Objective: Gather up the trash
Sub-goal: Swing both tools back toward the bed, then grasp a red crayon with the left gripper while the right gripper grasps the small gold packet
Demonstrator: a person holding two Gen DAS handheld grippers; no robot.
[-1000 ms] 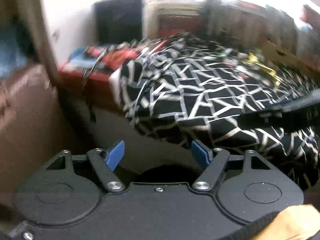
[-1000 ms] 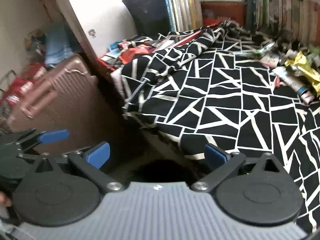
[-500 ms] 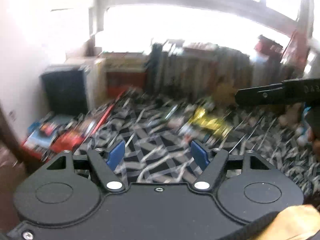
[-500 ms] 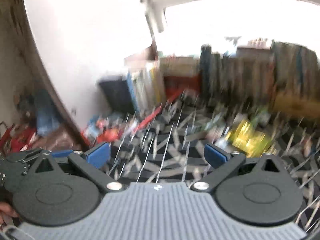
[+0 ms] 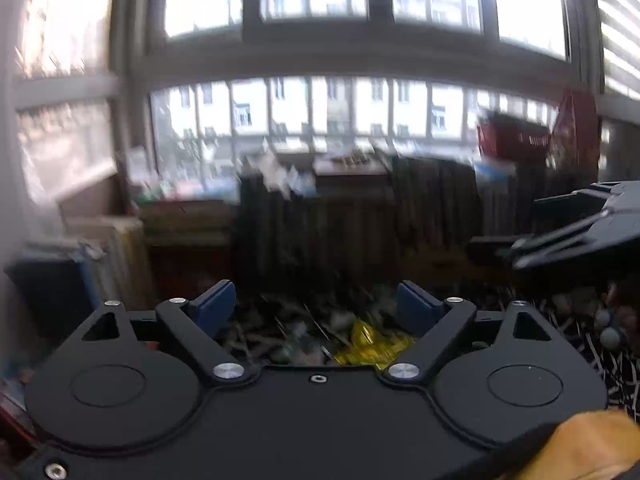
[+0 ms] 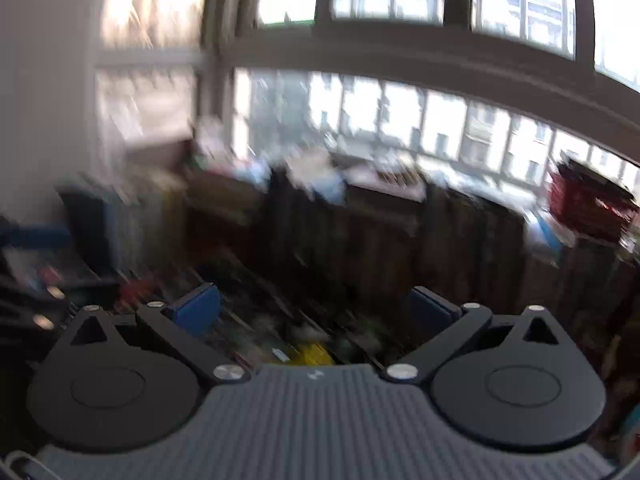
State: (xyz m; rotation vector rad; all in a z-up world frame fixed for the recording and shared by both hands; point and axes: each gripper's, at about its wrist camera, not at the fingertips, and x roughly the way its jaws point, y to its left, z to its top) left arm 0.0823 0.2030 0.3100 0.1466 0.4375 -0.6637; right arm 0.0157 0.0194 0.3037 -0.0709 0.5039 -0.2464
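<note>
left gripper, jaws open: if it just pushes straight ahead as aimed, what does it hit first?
Probably the row of dark books standing under the window. The left gripper points level at them, passing above the yellow wrapper lying low between its fingers. The frame is blurred, so depth is uncertain.

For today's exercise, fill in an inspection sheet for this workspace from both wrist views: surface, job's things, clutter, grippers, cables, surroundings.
Surface: black cloth with white line pattern, mostly hidden.
Job's things: crinkled yellow foil wrapper lies among blurred litter ahead of the left gripper.
Clutter: row of dark upright books; red box on top.
Grippers: left gripper and right gripper both open, empty.
Cables: nothing seen.
Surroundings: large barred window, buildings outside; heavy motion blur.
</note>
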